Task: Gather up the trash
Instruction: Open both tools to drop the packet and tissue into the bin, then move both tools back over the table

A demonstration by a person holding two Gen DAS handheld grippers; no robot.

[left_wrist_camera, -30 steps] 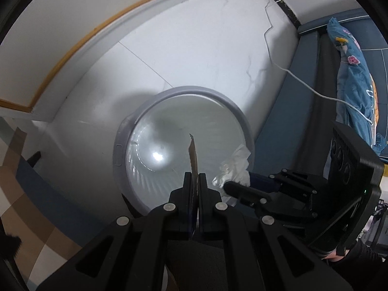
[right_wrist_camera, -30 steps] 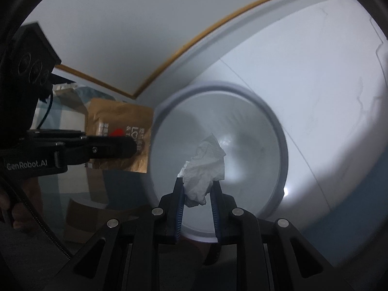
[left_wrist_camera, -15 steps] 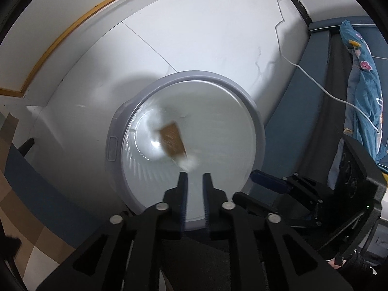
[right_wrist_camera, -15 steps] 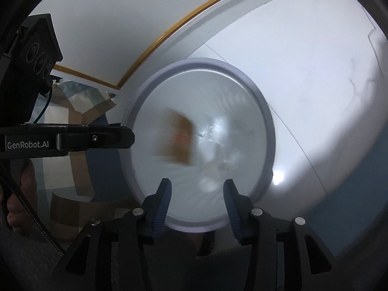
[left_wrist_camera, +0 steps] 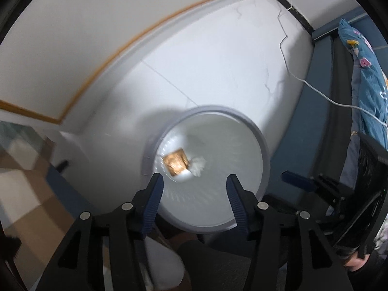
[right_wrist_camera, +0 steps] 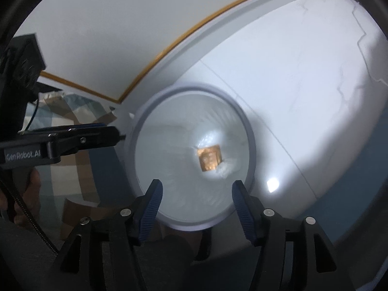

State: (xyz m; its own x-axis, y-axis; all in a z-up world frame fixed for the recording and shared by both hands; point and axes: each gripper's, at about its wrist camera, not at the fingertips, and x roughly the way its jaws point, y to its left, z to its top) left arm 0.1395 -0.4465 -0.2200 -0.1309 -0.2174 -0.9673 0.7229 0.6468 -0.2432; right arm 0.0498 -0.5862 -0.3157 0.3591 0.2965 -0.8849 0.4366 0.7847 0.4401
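Both tongs, left tongs [left_wrist_camera: 195,189] and right tongs [right_wrist_camera: 196,195], hang released above a white bin [left_wrist_camera: 242,215] holding a brown card [left_wrist_camera: 175,164] touching a crumpled tissue [left_wrist_camera: 198,166].

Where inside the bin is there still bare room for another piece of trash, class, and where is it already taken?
The bin is mostly bare: its ribbed walls and the floor's right side. The floor's left is crowded, with the brown paper touching the crumpled tissue. The left gripper and right gripper stand open above it.

"GenRobot.AI" (white letters) stands on the left gripper [right_wrist_camera: 116,135].
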